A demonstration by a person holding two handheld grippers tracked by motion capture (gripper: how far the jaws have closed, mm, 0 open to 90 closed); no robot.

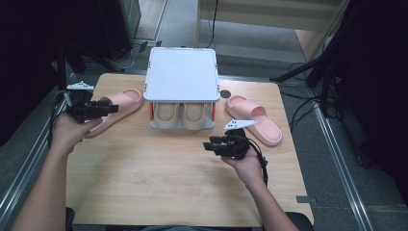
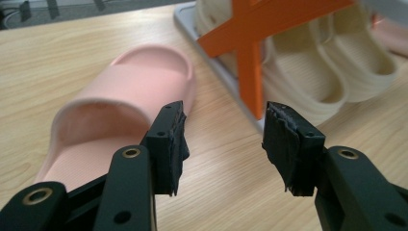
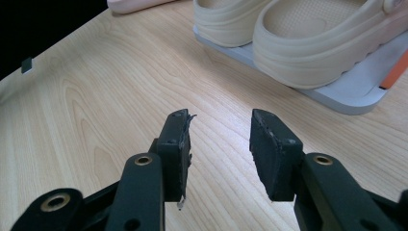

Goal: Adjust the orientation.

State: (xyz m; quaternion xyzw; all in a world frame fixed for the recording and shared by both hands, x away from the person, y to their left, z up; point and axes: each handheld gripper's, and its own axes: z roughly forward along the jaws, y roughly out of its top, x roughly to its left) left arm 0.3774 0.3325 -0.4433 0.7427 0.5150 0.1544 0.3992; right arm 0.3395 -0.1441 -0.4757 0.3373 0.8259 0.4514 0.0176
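Observation:
A small two-tier shoe rack [image 1: 182, 72] with a white top and orange cross braces [image 2: 250, 43] stands at the table's back middle. A pair of beige clogs [image 1: 180, 114] [image 3: 308, 38] sits on its lower shelf. One pink slide [image 1: 118, 107] [image 2: 120, 106] lies left of the rack, another pink slide [image 1: 254, 119] right of it. My left gripper [image 1: 114, 109] [image 2: 223, 144] hovers open just over the left slide's heel end. Open and holding nothing, my right gripper [image 1: 208, 146] [image 3: 219, 144] is above bare wood in front of the rack.
The wooden table [image 1: 159, 178] has free room across its front half. Dark stands and cables [image 1: 308, 77] surround it on the floor. The table's left edge [image 3: 29, 77] drops off into darkness in the right gripper view.

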